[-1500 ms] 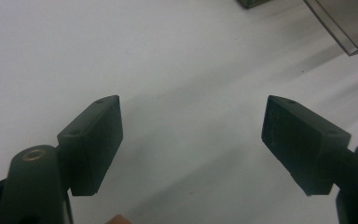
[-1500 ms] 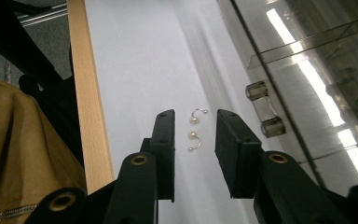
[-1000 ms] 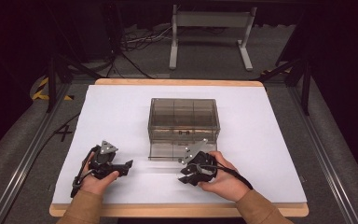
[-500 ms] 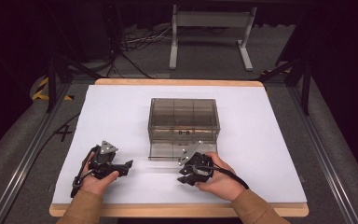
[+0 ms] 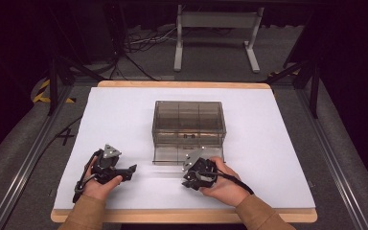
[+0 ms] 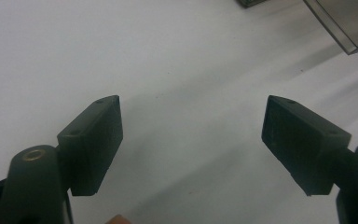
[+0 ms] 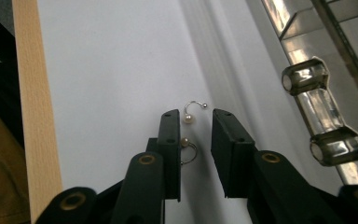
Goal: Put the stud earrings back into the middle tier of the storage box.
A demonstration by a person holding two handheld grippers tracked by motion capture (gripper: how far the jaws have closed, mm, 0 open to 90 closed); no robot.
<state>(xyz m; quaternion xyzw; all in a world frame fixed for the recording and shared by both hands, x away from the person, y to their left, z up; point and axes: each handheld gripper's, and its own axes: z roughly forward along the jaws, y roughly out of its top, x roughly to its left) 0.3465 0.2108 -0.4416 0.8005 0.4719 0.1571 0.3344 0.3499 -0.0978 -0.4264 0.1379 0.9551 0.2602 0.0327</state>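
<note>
A smoky clear drawer box [image 5: 189,122] stands mid-table with its bottom drawer [image 5: 165,156] pulled out toward me. Two small pearl earrings [image 7: 189,117] on wire hooks lie on the white sheet in front of it. My right gripper [image 7: 196,116] points left along the table and straddles them. Its jaws have just been closing and still show a gap, with the nearer earring [image 7: 186,144] against the left pad. In the high view the right gripper [image 5: 186,177] sits just before the drawer. My left gripper [image 5: 132,170] rests at the left, its jaws [image 6: 193,109] wide open over bare sheet.
The drawer's clear handle [image 7: 324,112] lies close to the right of the right gripper's jaws. The table's wooden front edge [image 7: 28,116] runs along the other side. A corner of the box [image 6: 345,23] is seen in the left gripper view. A metal stand [image 5: 215,38] is beyond the table.
My right hand has edged slightly to the left in front of the drawer. The left hand and the box have stayed put.
</note>
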